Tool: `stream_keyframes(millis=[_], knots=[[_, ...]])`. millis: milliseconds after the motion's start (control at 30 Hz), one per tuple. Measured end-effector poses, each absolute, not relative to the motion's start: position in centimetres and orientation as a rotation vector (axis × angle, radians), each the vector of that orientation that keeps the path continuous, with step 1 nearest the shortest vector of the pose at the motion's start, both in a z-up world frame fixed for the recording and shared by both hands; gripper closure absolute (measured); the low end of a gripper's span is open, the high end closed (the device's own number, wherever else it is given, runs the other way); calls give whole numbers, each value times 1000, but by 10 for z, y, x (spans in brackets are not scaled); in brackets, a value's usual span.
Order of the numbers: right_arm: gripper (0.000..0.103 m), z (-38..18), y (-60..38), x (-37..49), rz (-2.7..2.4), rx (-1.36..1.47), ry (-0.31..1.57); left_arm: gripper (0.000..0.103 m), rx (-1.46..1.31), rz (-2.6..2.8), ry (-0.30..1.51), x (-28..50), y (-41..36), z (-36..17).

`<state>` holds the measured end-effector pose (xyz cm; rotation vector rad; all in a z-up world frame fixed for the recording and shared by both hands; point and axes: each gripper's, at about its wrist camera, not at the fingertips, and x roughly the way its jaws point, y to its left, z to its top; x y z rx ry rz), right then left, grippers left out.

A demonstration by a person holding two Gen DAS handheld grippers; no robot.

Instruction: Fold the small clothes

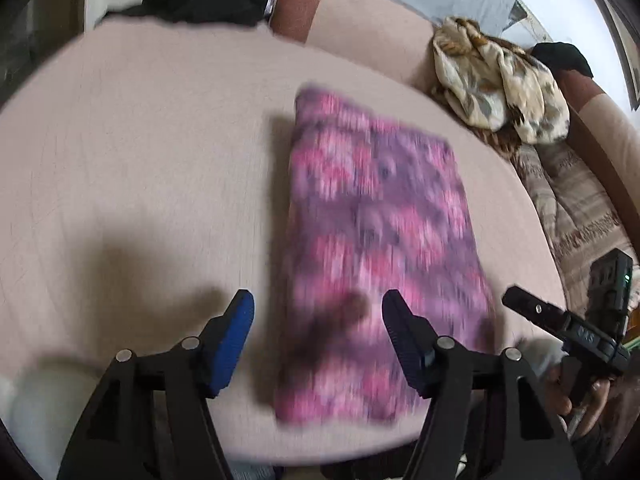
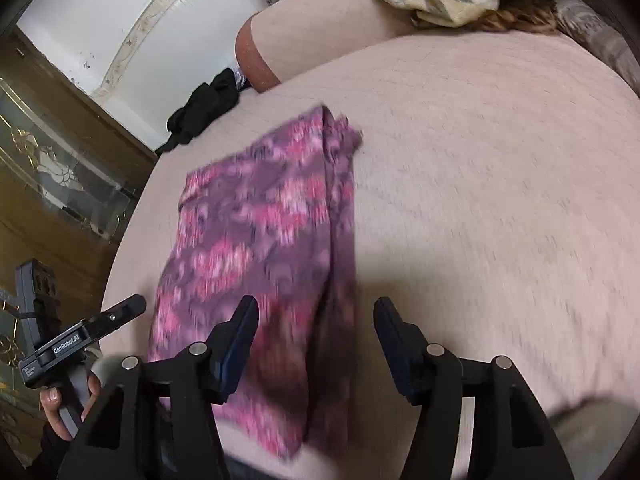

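- Pink-and-purple patterned garment (image 1: 380,248) is lying folded into a long rectangle on the beige sofa cushion (image 1: 140,160) in the left wrist view, blurred, stretching from 12 o'clock down to 6 o'clock just right of centre.
- Left gripper (image 1: 318,312) is hovering above the garment's near end, its blue-padded fingers (image 1: 236,340) spread wide and holding nothing.
- Right gripper (image 1: 560,320) is showing at 4 o'clock, held in a hand (image 1: 580,396), off the garment's right edge.
- Cream floral cloth (image 1: 500,88) is sitting crumpled at 2 o'clock, and a black cloth (image 1: 200,2) is lying at 11 o'clock.
- In the right wrist view the garment (image 2: 256,248) is running from 12 o'clock to 6 o'clock, left of centre, with a folded edge along its right side.
- Right gripper (image 2: 316,316) is hanging over that edge, fingers (image 2: 240,340) wide apart and empty.
- Left gripper (image 2: 80,340) is sitting at 8 o'clock beside the garment; I cannot tell its finger state here.
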<state>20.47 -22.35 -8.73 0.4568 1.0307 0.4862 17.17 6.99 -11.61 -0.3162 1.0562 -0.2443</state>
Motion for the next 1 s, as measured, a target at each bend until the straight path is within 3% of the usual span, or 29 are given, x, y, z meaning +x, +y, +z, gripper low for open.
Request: stream_keyframes(millis=[233,267,300,333,367,400,533,700,733,800,833,867,967,1000], knots=[[41,-83,-209,171,542,430,1026,37,-389,-223,1023,147,79,-120],[51,-85,-204,169,537,407,1040,37,-382,-227,1035,149,77,-124],[66,-88,-200,170,537,392,1058,44,-374,-234,1056,151,73,-127],[75,-95,-193,171,544,375,1100,52,-359,-242,1082,155,68,-130],[95,-100,-190,171,529,354,1128,73,-333,-247,1115,155,63,-134],[97,-103,-191,170,507,343,1141,78,-317,-254,1118,153,59,-134],[98,-87,-202,156,483,363,1051,76,-263,-252,1079,142,53,-126],[98,-109,-202,167,424,359,1138,73,-254,-217,1135,147,54,-137],[97,-108,-200,166,429,350,1135,70,-274,-224,1127,144,57,-134],[91,-108,-200,162,439,353,1147,50,-325,-231,1123,140,66,-134],[85,-110,-202,161,435,364,1150,50,-353,-227,1117,139,70,-133],[75,-111,-206,159,434,391,1155,50,-377,-232,1106,137,74,-131],[28,-107,-223,151,436,493,1130,45,-421,-249,1069,135,81,-125],[25,-106,-228,148,425,511,1122,44,-425,-247,1070,137,81,-126]])
